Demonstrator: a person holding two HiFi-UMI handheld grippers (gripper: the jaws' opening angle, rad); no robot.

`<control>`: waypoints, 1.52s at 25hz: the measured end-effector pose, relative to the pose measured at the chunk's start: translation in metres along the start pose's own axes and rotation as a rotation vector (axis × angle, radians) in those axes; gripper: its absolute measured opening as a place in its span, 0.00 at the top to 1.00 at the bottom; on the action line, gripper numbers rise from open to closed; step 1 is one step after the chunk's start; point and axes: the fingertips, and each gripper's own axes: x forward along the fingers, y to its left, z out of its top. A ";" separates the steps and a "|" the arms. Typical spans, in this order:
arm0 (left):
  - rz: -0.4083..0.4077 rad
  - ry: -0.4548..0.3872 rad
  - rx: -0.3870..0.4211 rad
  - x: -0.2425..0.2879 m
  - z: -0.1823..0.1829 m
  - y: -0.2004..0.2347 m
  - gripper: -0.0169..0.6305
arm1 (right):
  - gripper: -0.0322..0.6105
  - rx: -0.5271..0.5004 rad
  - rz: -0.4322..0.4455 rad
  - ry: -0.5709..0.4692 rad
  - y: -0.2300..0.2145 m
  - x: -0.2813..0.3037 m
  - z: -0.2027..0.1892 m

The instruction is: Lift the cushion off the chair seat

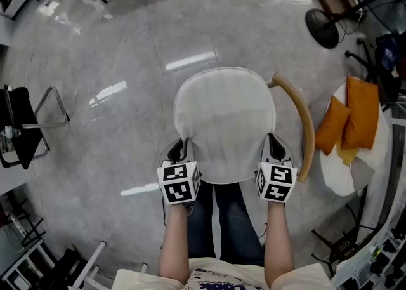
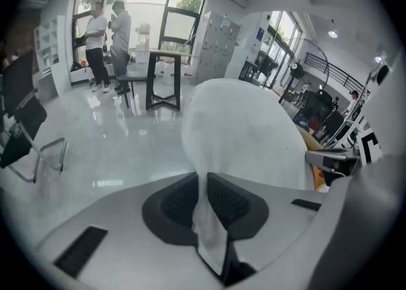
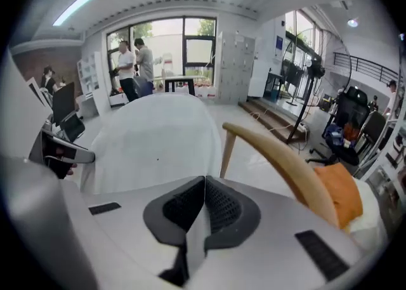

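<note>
As the cushion (image 1: pixel 225 120) hangs from both grippers: lift judged nearly done; clearance beneath it is not visible.
Left gripper (image 1: pixel 181 150): jaws clamped on the cushion's near edge, fabric pinched between the pads.
Right gripper (image 1: pixel 274 146): jaws pressed together on the same edge; cushion spreads ahead, to its left.
Chair back rail (image 1: pixel 303 124): just right of that gripper.
Left to do: carry clear.
Count: one white cushion, two grippers, one rail, two orange cushions (image 1: pixel 361 114).
</note>
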 end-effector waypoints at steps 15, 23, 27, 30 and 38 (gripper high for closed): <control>-0.098 -0.367 0.145 -0.208 0.165 -0.053 0.88 | 0.92 0.039 -0.119 -0.398 -0.006 -0.215 0.175; -0.115 -0.503 0.198 -0.306 0.198 -0.090 0.88 | 0.92 0.055 -0.142 -0.533 -0.017 -0.313 0.211; -0.130 -0.564 0.213 -0.354 0.197 -0.120 0.88 | 0.92 0.055 -0.158 -0.592 -0.032 -0.368 0.213; -0.126 -0.613 0.206 -0.390 0.189 -0.138 0.88 | 0.92 0.052 -0.160 -0.636 -0.040 -0.407 0.211; -0.125 -0.716 0.216 -0.475 0.156 -0.169 0.88 | 0.92 0.050 -0.148 -0.746 -0.046 -0.498 0.193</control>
